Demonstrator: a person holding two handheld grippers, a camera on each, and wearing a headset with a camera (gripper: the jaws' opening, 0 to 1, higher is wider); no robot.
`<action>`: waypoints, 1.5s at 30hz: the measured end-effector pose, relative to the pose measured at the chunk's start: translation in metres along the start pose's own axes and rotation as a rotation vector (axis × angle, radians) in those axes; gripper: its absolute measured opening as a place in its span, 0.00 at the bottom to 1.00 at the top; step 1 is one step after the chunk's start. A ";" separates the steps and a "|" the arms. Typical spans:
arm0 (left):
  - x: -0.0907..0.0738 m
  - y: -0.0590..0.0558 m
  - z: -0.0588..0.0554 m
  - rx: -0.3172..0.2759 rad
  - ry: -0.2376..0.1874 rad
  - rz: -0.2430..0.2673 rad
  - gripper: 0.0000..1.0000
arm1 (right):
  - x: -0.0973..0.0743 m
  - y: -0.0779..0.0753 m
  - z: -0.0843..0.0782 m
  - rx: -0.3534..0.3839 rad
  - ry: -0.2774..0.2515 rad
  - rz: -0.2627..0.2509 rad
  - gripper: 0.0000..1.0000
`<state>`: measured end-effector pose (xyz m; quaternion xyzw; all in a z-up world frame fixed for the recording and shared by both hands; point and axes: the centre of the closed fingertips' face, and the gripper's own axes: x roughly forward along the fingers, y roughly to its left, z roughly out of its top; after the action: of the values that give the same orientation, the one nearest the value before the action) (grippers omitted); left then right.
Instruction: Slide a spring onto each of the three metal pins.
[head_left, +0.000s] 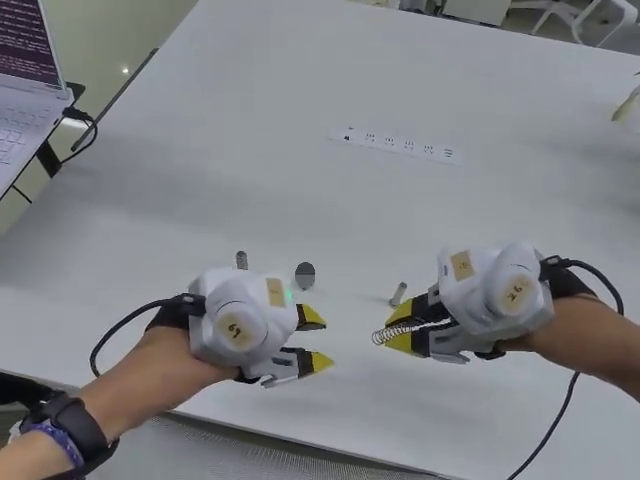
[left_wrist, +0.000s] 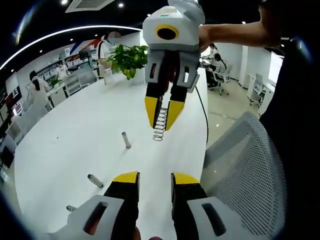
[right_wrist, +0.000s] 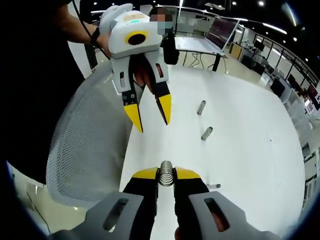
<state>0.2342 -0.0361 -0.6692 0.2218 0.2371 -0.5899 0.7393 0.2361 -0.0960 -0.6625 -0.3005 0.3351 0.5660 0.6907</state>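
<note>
My right gripper is shut on a small coil spring, which sticks out past its yellow tips toward the left. In the right gripper view the spring sits end-on between the jaws. My left gripper faces it a short way off, open and holding nothing. Three short metal pins lie on the white table beyond the grippers: one at the left, one in the middle and one just behind the right gripper. In the left gripper view the nearest pin lies below the spring.
A white power strip lies further back on the table. An open laptop stands at the far left on another desk. A mesh chair is at the table's near edge. Cables trail from both grippers.
</note>
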 end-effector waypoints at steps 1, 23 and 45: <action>-0.002 0.002 0.000 -0.013 -0.006 0.010 0.19 | -0.001 -0.003 -0.003 0.005 0.005 -0.004 0.09; -0.045 0.045 -0.023 -0.201 -0.066 0.170 0.26 | -0.009 -0.052 -0.040 0.074 0.085 -0.067 0.09; -0.093 0.074 -0.051 -0.323 -0.077 0.326 0.40 | 0.001 -0.091 -0.065 0.089 0.180 -0.090 0.09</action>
<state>0.2842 0.0811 -0.6489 0.1134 0.2612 -0.4253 0.8591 0.3175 -0.1629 -0.6985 -0.3341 0.4068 0.4896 0.6951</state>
